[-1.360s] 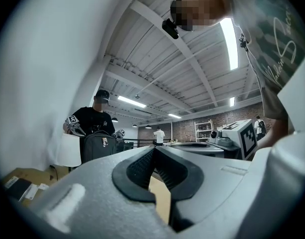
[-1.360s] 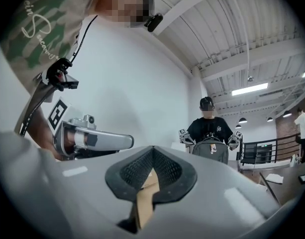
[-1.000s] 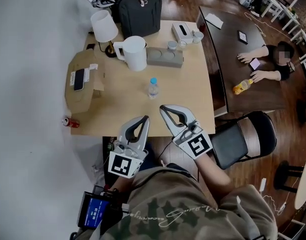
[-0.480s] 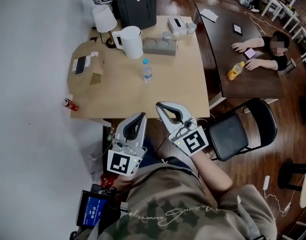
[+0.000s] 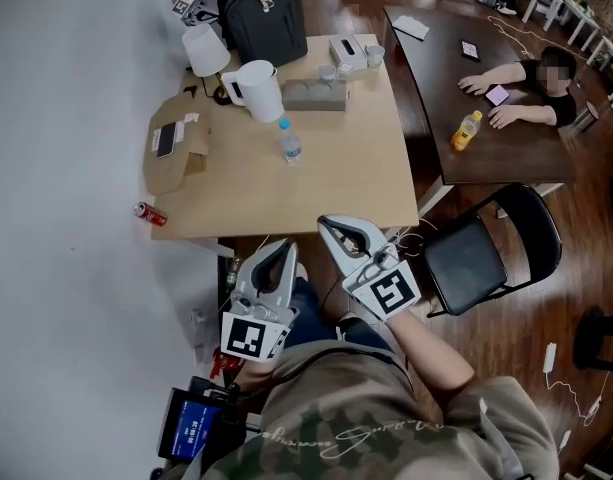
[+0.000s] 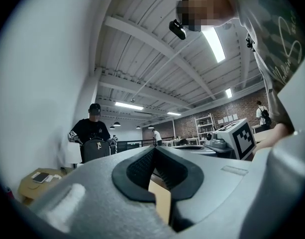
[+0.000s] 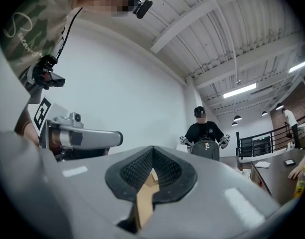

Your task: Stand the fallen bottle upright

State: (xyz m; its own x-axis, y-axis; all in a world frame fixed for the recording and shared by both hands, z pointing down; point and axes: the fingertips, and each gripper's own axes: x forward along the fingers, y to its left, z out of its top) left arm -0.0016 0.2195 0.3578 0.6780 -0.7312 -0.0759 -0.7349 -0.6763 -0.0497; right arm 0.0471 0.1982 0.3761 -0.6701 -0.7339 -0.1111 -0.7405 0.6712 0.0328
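A small clear bottle (image 5: 289, 145) with a blue cap stands upright near the middle of the light wooden table (image 5: 356, 183). Both grippers hang short of the table's near edge, over my lap, well apart from the bottle. My left gripper (image 5: 289, 244) is shut with nothing in it; in the left gripper view its jaws (image 6: 153, 149) meet at the tip. To its right my right gripper (image 5: 324, 223) is shut and empty too, its jaws (image 7: 153, 148) closed in the right gripper view. Neither gripper view shows the bottle.
A white jug (image 5: 259, 90), a lamp (image 5: 206, 50), a black backpack (image 5: 264, 20), a grey box (image 5: 316, 94) and a cardboard box (image 5: 176, 148) crowd the table's far half. A red can (image 5: 151, 214) lies on the floor. A black chair (image 5: 486, 258) stands right; a person sits at the dark table (image 5: 466, 158).
Both grippers have drawn back from the table's near edge toward my body, still shut. The view has pulled back with them. The bottle has stayed upright.
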